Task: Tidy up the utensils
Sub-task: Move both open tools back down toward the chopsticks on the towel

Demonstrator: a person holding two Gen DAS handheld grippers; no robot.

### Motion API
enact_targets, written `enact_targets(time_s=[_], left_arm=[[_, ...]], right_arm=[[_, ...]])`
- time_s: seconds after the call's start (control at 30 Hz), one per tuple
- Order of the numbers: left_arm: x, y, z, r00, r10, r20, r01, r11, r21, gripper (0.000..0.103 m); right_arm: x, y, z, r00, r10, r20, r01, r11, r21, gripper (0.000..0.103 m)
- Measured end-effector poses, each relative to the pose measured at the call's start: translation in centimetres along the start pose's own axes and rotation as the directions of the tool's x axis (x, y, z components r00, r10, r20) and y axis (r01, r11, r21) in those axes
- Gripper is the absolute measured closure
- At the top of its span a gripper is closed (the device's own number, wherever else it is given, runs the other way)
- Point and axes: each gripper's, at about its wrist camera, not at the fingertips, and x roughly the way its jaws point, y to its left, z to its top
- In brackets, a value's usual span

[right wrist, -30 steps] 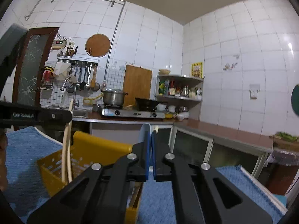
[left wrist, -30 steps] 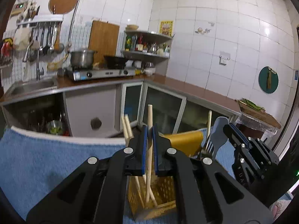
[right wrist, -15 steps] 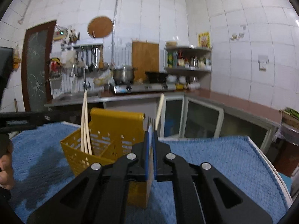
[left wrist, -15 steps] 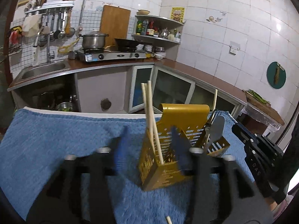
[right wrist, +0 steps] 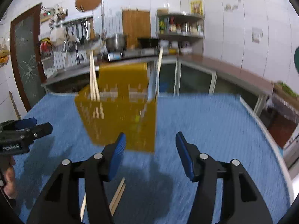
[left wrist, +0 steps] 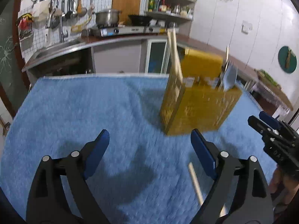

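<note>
Both grippers wide, chopsticks loose below them.
Left gripper (left wrist: 149,149) and right gripper (right wrist: 150,149) gaped empty; thin, stiff, light, probably slippery chopsticks (right wrist: 116,196) lay beneath, short of the yellow utensil caddy (right wrist: 119,115): best pinched mid-length.

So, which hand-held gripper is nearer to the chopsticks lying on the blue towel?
Right. The loose chopsticks lie just below the right hand-held gripper, under its left finger. The left hand-held gripper has one stick beside its right finger.

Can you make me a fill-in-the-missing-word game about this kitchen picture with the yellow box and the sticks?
1. The utensil holder is colored ____.
2. The towel under the holder is colored ____.
3. Both the left gripper and the right gripper have jaws that are ____.
4. Loose chopsticks lie flat on the ____.

Missing words: yellow; blue; open; towel
</note>
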Motion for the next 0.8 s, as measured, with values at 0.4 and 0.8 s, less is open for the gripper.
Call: enact_targets(time_s=[0.4, 0.8], left_arm=[[2.4, 1.4, -5.4, 0.993, 0.015, -0.114, -0.016, 1.000, -0.006, 0.012], [3.2, 1.8, -6.1, 0.990, 0.007, -0.139, -0.011, 1.000, -0.027, 0.012]], right_arm=[[3.9, 2.1, -7.3, 0.969, 0.047, -0.243, -0.037, 0.998, 0.043, 0.062], [4.2, 3.2, -7.7, 0.955, 0.055, -0.291, -0.048, 0.998, 0.030, 0.082]])
